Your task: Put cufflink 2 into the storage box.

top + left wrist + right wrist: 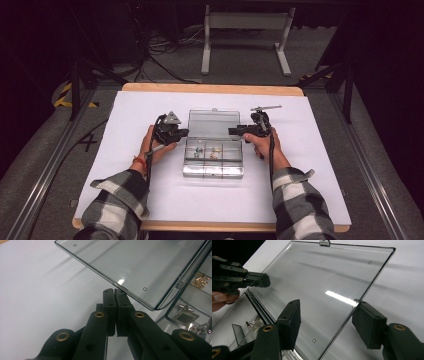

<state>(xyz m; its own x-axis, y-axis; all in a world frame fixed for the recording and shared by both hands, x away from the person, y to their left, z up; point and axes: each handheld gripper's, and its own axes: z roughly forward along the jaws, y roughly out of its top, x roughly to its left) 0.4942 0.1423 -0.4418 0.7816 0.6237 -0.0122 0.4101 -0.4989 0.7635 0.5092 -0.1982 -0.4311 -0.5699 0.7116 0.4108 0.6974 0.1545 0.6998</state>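
Note:
A clear plastic compartment box lies mid-table with its lid swung up and back. Small cufflinks and a gold piece sit in its compartments. My left gripper is shut with nothing between the jaws. Its tips rest against the lid's left edge, as the right gripper view also shows for this left gripper. My right gripper is open at the lid's right side. The lid's side edge runs between its spread pads, close by the right pad.
The box lies on a white sheet that covers a wooden table. A person's hands and plaid sleeves come in from the near edge. Beyond the table stand a white desk frame and floor cables.

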